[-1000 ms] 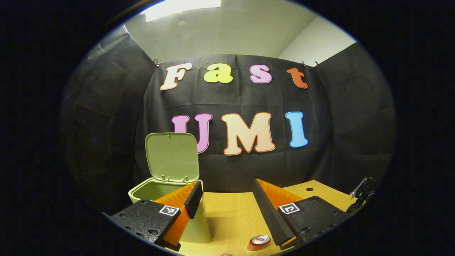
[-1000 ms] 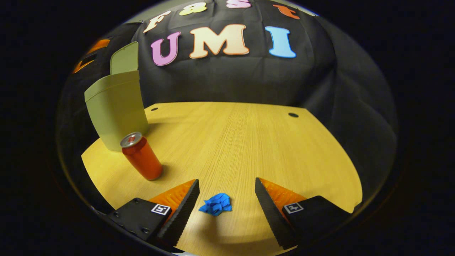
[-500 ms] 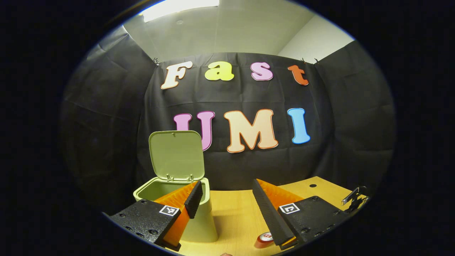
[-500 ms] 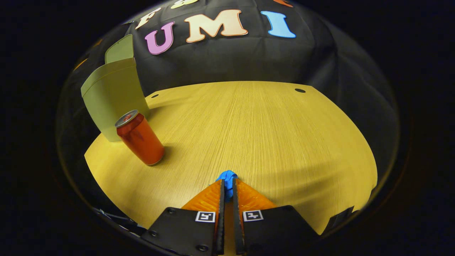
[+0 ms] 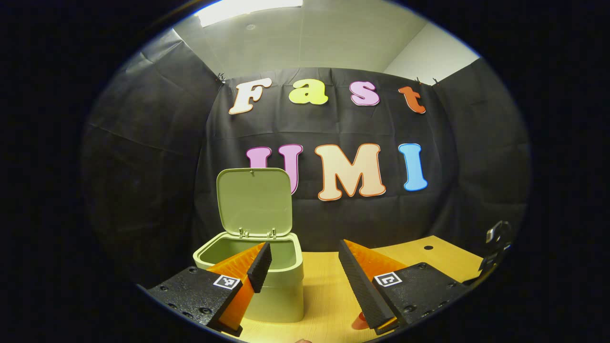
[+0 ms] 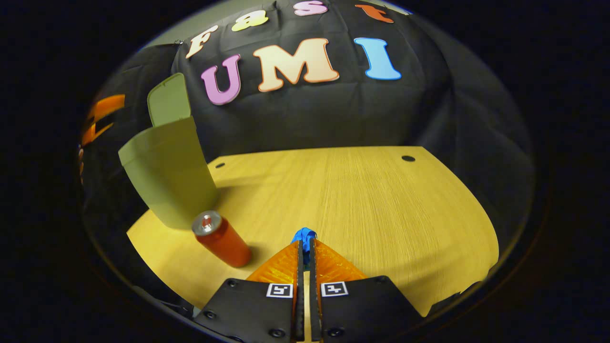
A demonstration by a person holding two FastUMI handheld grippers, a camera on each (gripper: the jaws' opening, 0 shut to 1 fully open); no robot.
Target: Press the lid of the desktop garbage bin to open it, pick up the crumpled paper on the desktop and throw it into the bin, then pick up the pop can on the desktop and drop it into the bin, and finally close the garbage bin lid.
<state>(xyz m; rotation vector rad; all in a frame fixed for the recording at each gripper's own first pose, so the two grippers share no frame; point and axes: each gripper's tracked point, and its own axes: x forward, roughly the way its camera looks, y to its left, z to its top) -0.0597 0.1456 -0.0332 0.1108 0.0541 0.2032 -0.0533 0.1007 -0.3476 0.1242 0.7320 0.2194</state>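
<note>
The pale green bin (image 5: 267,281) stands at the table's left with its lid (image 5: 254,202) raised upright. My left gripper (image 5: 305,267) is open in the air just right of and in front of the bin's mouth, holding nothing. In the right gripper view the bin (image 6: 169,174) is at far left, and the red pop can (image 6: 221,240) stands upright in front of it. My right gripper (image 6: 305,244) is shut on the blue crumpled paper (image 6: 304,235), lifted off the wooden table (image 6: 381,205). A sliver of the can (image 5: 358,323) peeks out under my left gripper's right finger.
The other gripper (image 6: 97,119) is at the far left edge of the right gripper view, beside the bin. Black cloth walls close off the back and sides. Two small holes mark the table's far corners (image 6: 408,158).
My right gripper closed on the blue paper and has risen off the table with it, shifting toward the can. The left gripper drifted left, bringing the bin nearer its centre.
</note>
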